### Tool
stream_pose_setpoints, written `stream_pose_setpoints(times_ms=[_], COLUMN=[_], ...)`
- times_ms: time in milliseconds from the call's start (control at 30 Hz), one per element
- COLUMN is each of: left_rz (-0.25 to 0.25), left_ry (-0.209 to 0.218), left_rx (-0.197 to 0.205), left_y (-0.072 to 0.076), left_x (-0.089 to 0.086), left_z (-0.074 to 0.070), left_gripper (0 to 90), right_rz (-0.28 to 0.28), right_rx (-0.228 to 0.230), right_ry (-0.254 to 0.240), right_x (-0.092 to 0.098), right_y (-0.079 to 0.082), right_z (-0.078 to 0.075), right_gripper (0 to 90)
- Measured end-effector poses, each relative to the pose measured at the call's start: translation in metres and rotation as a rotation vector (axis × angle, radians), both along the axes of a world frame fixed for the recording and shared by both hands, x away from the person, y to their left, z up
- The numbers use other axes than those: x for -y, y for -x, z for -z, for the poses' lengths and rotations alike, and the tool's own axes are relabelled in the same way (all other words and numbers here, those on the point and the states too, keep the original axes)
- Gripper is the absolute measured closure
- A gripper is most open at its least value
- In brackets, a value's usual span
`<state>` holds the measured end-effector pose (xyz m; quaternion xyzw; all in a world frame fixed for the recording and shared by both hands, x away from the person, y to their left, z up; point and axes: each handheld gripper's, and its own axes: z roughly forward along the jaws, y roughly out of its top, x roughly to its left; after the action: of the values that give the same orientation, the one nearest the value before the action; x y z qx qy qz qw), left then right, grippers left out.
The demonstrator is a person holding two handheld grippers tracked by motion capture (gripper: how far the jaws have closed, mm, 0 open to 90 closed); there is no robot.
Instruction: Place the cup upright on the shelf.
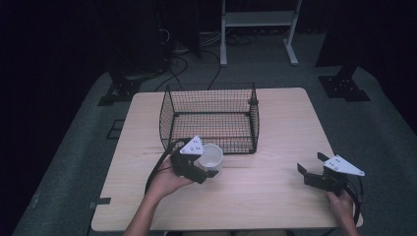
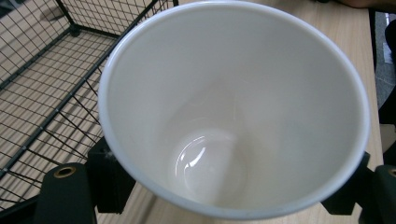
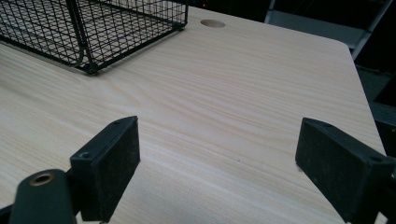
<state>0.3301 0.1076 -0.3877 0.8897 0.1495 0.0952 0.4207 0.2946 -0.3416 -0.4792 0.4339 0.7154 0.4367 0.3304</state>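
Observation:
A white cup (image 1: pixel 211 157) stands just in front of the black wire basket (image 1: pixel 167 118), and my left gripper (image 1: pixel 209 169) is shut on it. In the left gripper view the empty cup (image 2: pixel 233 107) sits between the two black jaws, its open mouth facing the camera, with the basket (image 2: pixel 42 84) to its left. My right gripper (image 1: pixel 311 164) is open above the table's right front part. The right gripper view has both pads (image 3: pixel 116 163) wide apart over bare wood, the gripper (image 3: pixel 219 172) holding nothing.
The light wooden table (image 1: pixel 275 128) has its right edge close to my right hand. The basket (image 3: pixel 93 28) is empty and stands at the table's middle back. A round hole (image 3: pixel 212 23) is in the tabletop beyond it. Cables and stands lie on the floor behind.

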Motion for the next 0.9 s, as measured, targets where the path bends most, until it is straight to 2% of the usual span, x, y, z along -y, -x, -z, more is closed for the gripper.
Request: stream_pose_setpoints(times_ms=[367, 400, 533, 900], left_rz=[0.021, 0.021, 0.03, 0.039], left_ry=[-0.007, -0.014, -0.026, -0.043], left_rx=[0.016, 0.021, 0.026, 0.036], left_y=[-0.006, -0.008, -0.011, -0.028], left_x=[0.0, 0.001, 0.002, 0.002], left_z=[-0.023, -0.029, -0.034, -0.061], left_gripper=[21.4, 21.4, 21.4, 21.5], right_rz=[0.001, 0.001, 0.002, 0.001], right_rx=[-0.003, -0.003, -0.003, -0.003], right_ry=[0.0, 0.0, 0.0, 0.001], right_x=[0.0, 0.0, 0.0, -0.001], right_y=[0.0, 0.0, 0.0, 0.0], right_z=[0.0, 0.0, 0.0, 0.0], right_gripper=[13.0, 13.1, 13.1, 13.1])
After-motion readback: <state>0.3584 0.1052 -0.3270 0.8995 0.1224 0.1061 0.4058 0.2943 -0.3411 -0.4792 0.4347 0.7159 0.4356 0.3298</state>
